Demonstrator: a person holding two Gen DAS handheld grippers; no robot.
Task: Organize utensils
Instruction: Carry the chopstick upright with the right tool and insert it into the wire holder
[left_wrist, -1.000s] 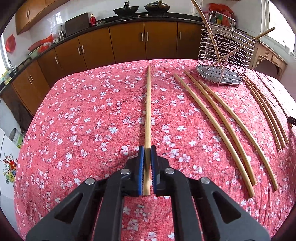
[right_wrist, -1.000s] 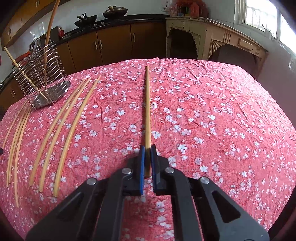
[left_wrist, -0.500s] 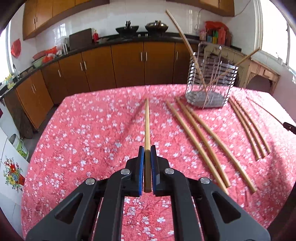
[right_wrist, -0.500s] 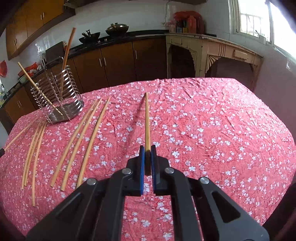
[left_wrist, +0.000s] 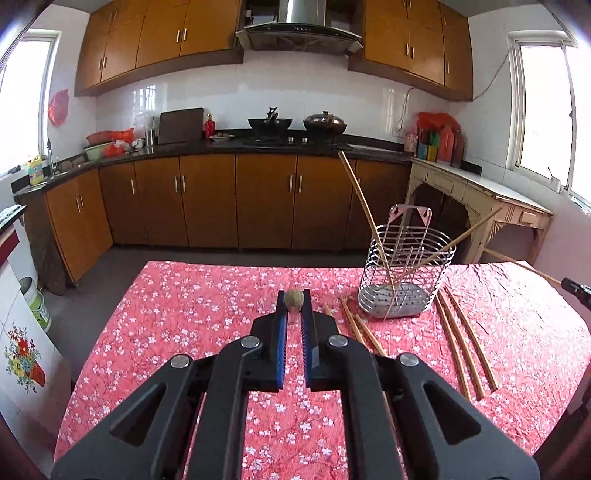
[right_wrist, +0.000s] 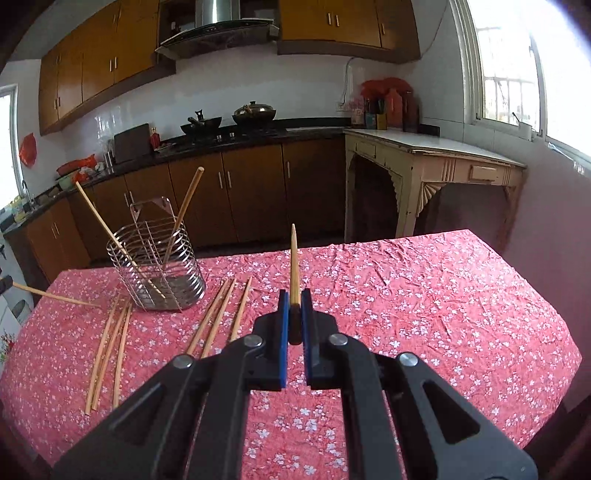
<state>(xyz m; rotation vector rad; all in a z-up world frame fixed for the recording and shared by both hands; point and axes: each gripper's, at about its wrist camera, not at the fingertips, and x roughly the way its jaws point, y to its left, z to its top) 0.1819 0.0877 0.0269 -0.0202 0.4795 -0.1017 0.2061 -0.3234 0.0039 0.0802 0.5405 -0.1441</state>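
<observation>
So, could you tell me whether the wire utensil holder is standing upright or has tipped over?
Upright: the wire holder sits flat on its base on the tablecloth, with two chopsticks leaning inside.

Looking forward along each gripper's fingers, down over the red tablecloth (left_wrist: 184, 314) toward the cabinets (right_wrist: 251, 192); wire basket (left_wrist: 406, 273) shared by both views.

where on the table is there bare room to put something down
Free: the cloth right of the loose chopsticks out to the far edge, and the left stretch in the left view. Crowded: around the wire basket, with chopsticks on both sides.
</observation>
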